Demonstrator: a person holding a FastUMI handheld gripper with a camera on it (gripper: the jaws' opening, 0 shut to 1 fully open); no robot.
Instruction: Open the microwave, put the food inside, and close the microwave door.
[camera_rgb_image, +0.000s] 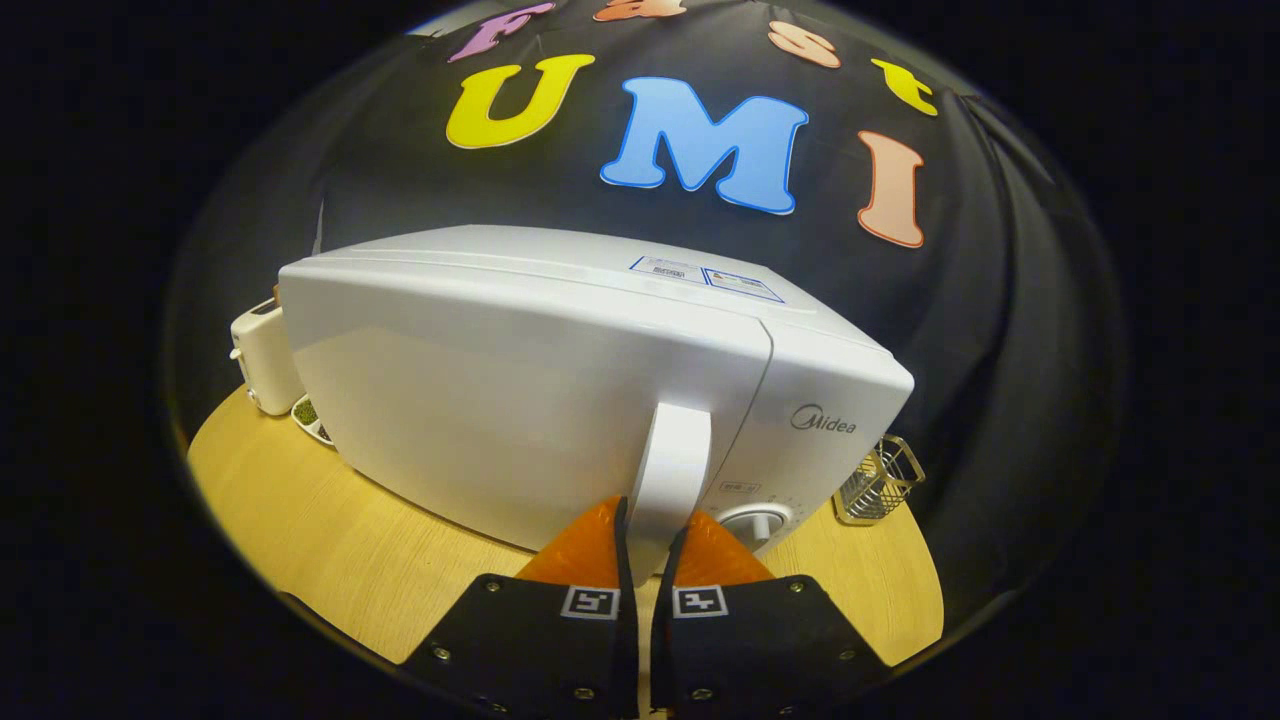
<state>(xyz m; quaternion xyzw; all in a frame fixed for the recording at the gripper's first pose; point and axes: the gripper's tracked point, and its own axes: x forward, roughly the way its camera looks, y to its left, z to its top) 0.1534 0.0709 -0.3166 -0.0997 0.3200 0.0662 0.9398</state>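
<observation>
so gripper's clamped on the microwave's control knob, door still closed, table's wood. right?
Not the knob. The gripper view shows the gripper with both fingers pressed on the microwave's white door handle; the knob sits just beyond. Door closed and wooden table are right.

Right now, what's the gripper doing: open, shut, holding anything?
Gripper: shut on the microwave door handle, one orange finger on each side of it; the door looks closed.
</observation>
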